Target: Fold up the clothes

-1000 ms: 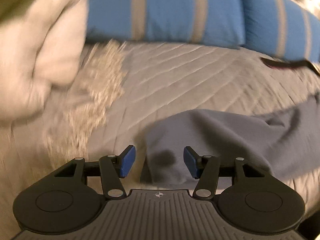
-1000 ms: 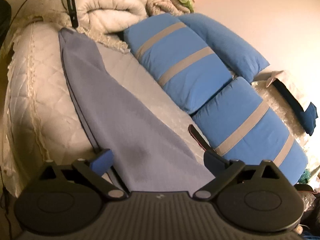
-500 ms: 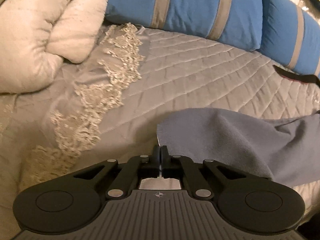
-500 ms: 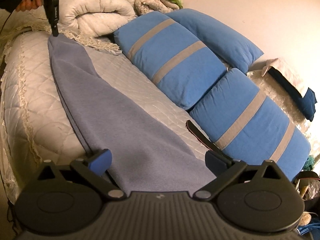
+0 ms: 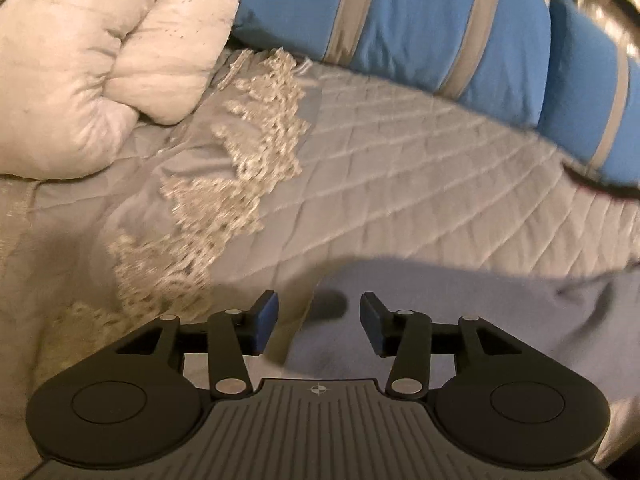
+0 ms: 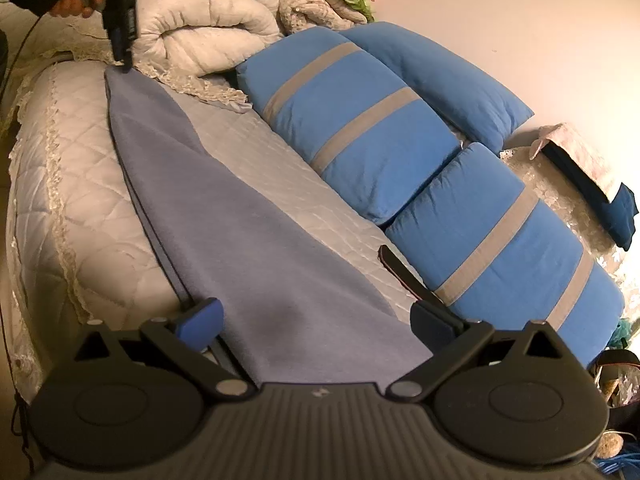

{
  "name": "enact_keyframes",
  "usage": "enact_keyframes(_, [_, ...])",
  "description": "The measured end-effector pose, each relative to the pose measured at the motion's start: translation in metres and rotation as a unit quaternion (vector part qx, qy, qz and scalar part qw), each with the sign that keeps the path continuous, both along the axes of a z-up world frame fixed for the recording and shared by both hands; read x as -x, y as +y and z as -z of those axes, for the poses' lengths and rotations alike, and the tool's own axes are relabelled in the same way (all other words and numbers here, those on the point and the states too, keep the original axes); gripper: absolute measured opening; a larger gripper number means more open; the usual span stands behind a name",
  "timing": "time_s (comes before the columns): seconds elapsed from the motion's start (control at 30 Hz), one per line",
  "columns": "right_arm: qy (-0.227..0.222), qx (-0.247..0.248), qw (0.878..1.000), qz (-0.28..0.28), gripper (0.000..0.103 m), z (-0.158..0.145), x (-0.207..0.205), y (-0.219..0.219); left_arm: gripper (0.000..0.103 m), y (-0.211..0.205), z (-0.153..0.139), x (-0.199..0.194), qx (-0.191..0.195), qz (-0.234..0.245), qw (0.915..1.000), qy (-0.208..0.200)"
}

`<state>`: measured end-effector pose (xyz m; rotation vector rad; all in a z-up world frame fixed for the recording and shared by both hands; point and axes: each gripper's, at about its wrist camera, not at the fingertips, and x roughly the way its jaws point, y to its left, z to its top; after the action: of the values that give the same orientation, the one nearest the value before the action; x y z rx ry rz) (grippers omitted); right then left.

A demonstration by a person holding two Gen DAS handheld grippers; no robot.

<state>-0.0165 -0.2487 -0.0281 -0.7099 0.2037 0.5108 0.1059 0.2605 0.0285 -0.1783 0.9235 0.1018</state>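
Observation:
A grey-blue garment point(image 6: 240, 232) lies stretched in a long strip across the quilted bed point(image 6: 72, 184). My left gripper point(image 5: 318, 322) is open just above the garment's far corner point(image 5: 460, 312), with nothing between its blue pads. In the right wrist view the left gripper point(image 6: 120, 28) hangs over that corner at the top left. My right gripper point(image 6: 316, 320) is open wide over the garment's near end and holds nothing.
Blue cushions with grey stripes point(image 6: 352, 132) line the back of the bed, also in the left wrist view point(image 5: 420, 20). A rolled white duvet point(image 5: 92, 64) and a lace edge point(image 5: 224, 184) lie at the left. A dark strap point(image 6: 404, 276) lies beside the cushions.
My left gripper was open, shut on the garment's corner half a second ago, and has now opened and let it go. The right gripper stayed open over the near end.

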Motion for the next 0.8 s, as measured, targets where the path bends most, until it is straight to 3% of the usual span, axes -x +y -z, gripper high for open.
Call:
enact_keyframes(0.17, [-0.001,0.005,1.000,-0.003,0.103,0.002,0.001,0.002,0.044,0.008,0.006,-0.029,0.046,-0.027,0.9986,-0.005])
enact_keyframes(0.3, [0.000,0.008,1.000,-0.001,0.103,0.003,0.001,0.002,0.042,0.008,0.019,-0.051,0.052,-0.036,0.9978,0.021])
enact_keyframes(0.33, [0.001,0.008,1.000,-0.001,0.103,0.003,0.001,0.002,0.034,0.007,0.022,-0.055,0.052,-0.031,0.9977,0.031])
enact_keyframes(0.37, [0.001,0.007,1.000,0.001,0.103,0.003,0.001,0.002,0.007,0.005,0.021,-0.053,0.053,-0.024,0.9979,0.026])
enact_keyframes(0.4, [0.002,0.006,1.000,0.002,0.103,0.003,0.000,0.002,0.001,0.002,0.020,-0.051,0.054,-0.017,0.9982,0.021])
enact_keyframes(0.47, [0.003,0.003,1.000,0.004,0.103,0.003,0.000,0.001,0.000,-0.002,0.013,-0.045,0.044,-0.001,0.9990,-0.001])
enact_keyframes(0.63, [0.003,-0.002,1.000,0.003,0.103,0.002,-0.001,0.000,0.000,0.002,-0.014,-0.023,0.005,-0.016,0.9980,-0.061])
enact_keyframes(0.73, [-0.001,-0.003,1.000,0.000,0.103,0.002,0.000,0.000,0.001,0.004,-0.024,-0.016,-0.014,-0.027,0.9966,-0.077])
enact_keyframes(0.8, [-0.001,-0.002,1.000,-0.002,0.103,0.002,0.000,0.001,0.006,-0.001,-0.023,-0.020,-0.005,-0.007,0.9976,-0.068])
